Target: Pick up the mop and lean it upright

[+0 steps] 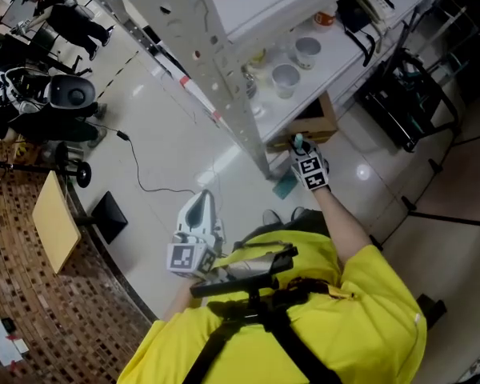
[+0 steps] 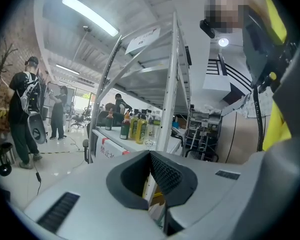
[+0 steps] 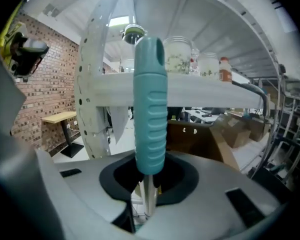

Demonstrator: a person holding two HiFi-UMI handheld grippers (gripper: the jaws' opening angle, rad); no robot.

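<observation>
The mop's teal ribbed handle grip (image 3: 150,109) stands upright in front of a white shelf board, with its thin metal pole (image 3: 149,196) running down between my jaws. My right gripper (image 3: 149,186) is shut on that pole just below the grip. In the head view the right gripper (image 1: 302,155) is held out at the rack's corner post, the teal handle top (image 1: 298,142) showing above it and a teal part (image 1: 286,185) low on the floor. My left gripper (image 2: 151,176) is shut with nothing in it and hangs near my body (image 1: 202,208).
The white metal rack (image 1: 224,78) carries cups (image 1: 286,78), jars (image 3: 182,54) and bottles (image 2: 135,126). A cardboard box (image 1: 316,122) sits under the shelf. A black stand (image 1: 408,94) is at the right. A wooden table (image 1: 54,222), a floor cable (image 1: 144,174) and people (image 1: 64,18) are at the left.
</observation>
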